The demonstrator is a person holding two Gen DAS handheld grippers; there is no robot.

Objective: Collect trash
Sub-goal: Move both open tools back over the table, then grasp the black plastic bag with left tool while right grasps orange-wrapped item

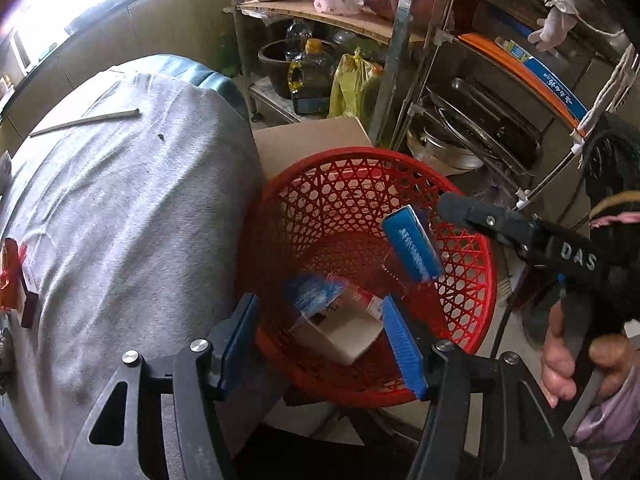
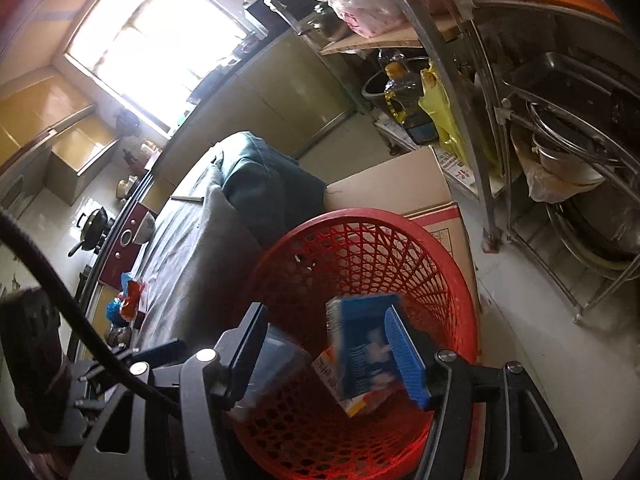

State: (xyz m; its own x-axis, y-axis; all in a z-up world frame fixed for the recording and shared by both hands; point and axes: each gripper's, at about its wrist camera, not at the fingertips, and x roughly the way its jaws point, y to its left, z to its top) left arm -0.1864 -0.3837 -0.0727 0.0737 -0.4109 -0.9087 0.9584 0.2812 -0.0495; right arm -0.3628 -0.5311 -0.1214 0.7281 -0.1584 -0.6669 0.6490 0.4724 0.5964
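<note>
A red mesh basket [image 1: 472, 240] stands beside the cloth-covered table; it also shows in the right wrist view [image 2: 360, 216]. A white and blue carton [image 1: 340, 328] is blurred inside the basket, between my left gripper's open fingers and apart from both pads. My left gripper [image 1: 320, 340] is open over the basket. My right gripper [image 2: 324, 352] is open over the basket too, and its blue pad [image 1: 412, 240] shows in the left wrist view. A blue carton [image 2: 360, 352] and a clear blurred box [image 2: 276, 364] are in the basket below it, free of the pads.
A grey cloth covers the table [image 1: 120, 220], with a thin stick [image 1: 88, 120] and red wrappers [image 1: 12, 276] on it; more trash lies at the table's edge [image 2: 128, 300]. A cardboard box [image 2: 400, 184] sits behind the basket. Metal racks [image 1: 500, 120] with pots stand on the right.
</note>
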